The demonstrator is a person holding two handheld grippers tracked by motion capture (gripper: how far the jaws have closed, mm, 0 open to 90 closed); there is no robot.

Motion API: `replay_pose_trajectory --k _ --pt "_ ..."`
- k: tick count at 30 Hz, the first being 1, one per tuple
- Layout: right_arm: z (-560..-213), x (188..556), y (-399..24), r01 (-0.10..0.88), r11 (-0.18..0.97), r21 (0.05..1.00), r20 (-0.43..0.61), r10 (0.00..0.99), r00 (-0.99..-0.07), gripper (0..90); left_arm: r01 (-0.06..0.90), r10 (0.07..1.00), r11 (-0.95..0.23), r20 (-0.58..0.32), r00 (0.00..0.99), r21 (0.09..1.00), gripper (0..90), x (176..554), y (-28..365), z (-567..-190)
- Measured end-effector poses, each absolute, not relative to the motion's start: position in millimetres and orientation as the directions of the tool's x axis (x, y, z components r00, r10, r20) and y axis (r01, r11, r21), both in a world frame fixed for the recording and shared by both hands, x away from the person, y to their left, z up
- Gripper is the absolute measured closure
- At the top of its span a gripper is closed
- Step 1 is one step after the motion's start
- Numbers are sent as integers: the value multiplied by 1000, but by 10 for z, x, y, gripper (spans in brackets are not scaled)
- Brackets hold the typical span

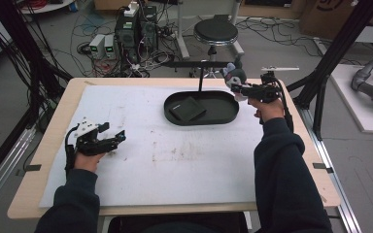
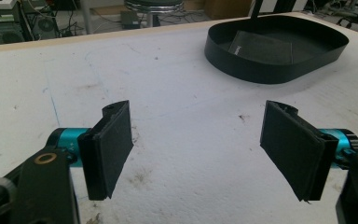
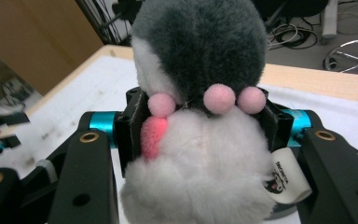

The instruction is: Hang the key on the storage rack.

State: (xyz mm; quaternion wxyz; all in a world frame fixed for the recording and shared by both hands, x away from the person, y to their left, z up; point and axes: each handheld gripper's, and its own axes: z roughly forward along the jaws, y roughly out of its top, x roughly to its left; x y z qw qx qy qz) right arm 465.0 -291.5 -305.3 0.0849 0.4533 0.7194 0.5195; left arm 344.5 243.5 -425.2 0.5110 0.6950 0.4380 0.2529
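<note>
A lab: floor cables (image 1: 102, 19), power supplies (image 1: 103, 46), black frame struts (image 1: 340, 48) around the table (image 1: 53, 126).

plush toy (image 3: 200, 116): lower body cut off by the bottom edge in the right gripper view; its fur hides most of the right tool's pads (image 3: 131, 122); tiny and indistinct in the high view. white tag (image 3: 286, 179): print too small to read. flat item in black tray (image 2: 279, 70): identity unclear.

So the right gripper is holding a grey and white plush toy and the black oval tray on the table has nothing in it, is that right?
Not quite. The tray is not empty: a flat dark square piece lies in it, as the high view shows. The right gripper does hold the grey and white plush toy.
</note>
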Motion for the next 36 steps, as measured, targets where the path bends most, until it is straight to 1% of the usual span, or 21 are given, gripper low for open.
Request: replay_pose_trajectory --k 5,12,25,29,33,36 --pt "-3038 4727 -2990 589 -13 808 413 725 -551 459 349 867 -93 -96 489 932 251 3458 2438 -4258" --pt "-3061 4806 -3027 618 -59 784 472 703 -531 459 344 867 -91 -96 489 935 252 3456 2443 -4252" --pt "-3006 4860 -3044 639 -101 762 517 690 -507 461 340 867 -90 -95 489 936 254 3460 2466 -4247" --pt "-2988 4869 -3030 633 -110 767 518 689 -508 461 338 867 -88 -96 489 937 254 3466 2459 -4253" --pt "-3009 4884 -3035 644 -141 752 551 670 -497 461 339 867 -92 -92 489 936 254 3462 2459 -4247" --pt "-3010 4882 -3023 648 -135 750 553 665 -502 461 339 867 -94 -91 490 936 254 3460 2456 -4247"
